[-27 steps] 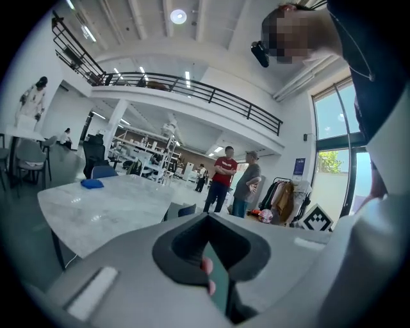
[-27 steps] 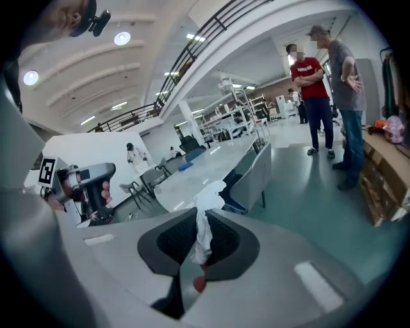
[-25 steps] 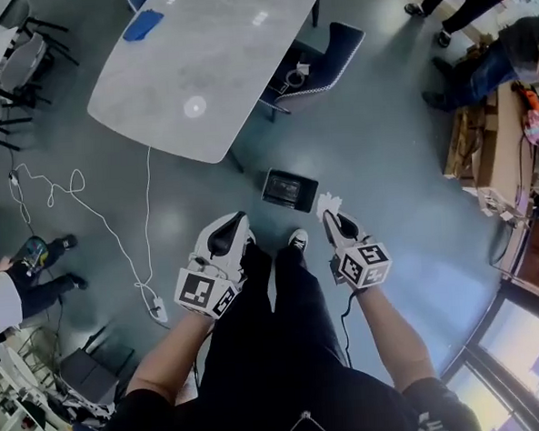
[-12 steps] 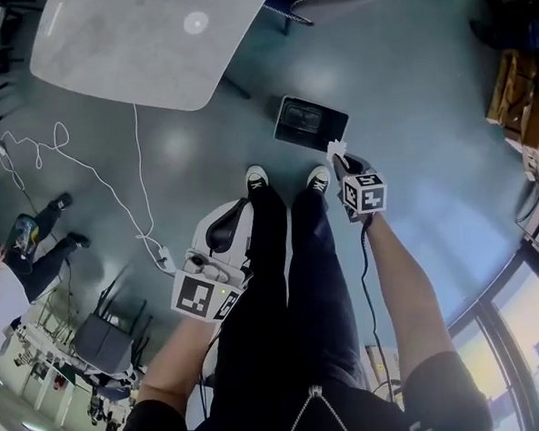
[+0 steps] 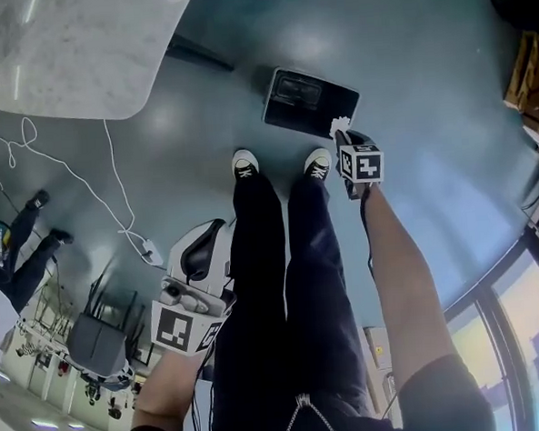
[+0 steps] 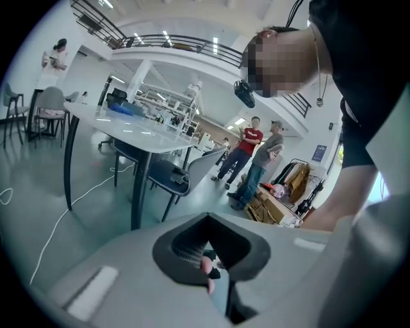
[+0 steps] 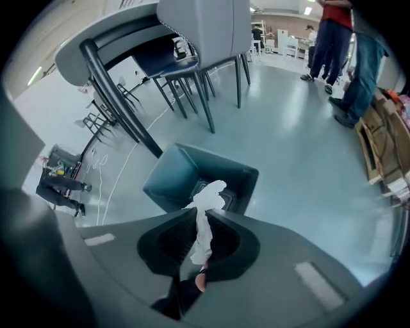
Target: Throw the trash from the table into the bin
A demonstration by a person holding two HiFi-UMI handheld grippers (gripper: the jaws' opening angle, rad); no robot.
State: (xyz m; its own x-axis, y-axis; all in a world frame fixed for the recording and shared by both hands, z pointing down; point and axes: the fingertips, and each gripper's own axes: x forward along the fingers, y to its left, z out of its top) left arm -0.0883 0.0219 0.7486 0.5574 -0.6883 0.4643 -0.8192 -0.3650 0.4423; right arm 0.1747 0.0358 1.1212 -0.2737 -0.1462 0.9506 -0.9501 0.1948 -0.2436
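A crumpled white tissue [image 7: 206, 204] is pinched between the jaws of my right gripper [image 7: 198, 216], its free end sticking out past the tips. Straight beyond it stands the dark open bin [image 7: 181, 172] on the floor. In the head view the right gripper [image 5: 342, 135] holds the tissue [image 5: 340, 125] over the near right corner of the bin [image 5: 321, 107]. My left gripper [image 5: 217, 227] hangs low beside the person's left leg, far from the bin. The left gripper [image 6: 206, 220] has its jaws together with nothing between them.
The white marble table [image 5: 68, 49] lies to the far left, with a white cable [image 5: 113, 188] trailing over the floor. A grey chair [image 7: 198, 32] and table legs stand behind the bin. People [image 6: 256, 160] stand further off. Cardboard boxes [image 7: 384, 147] lie at right.
The person has stepped up to the bin. My right gripper moved forward with the tissue to the bin's edge, while the left gripper dropped back beside the leg.
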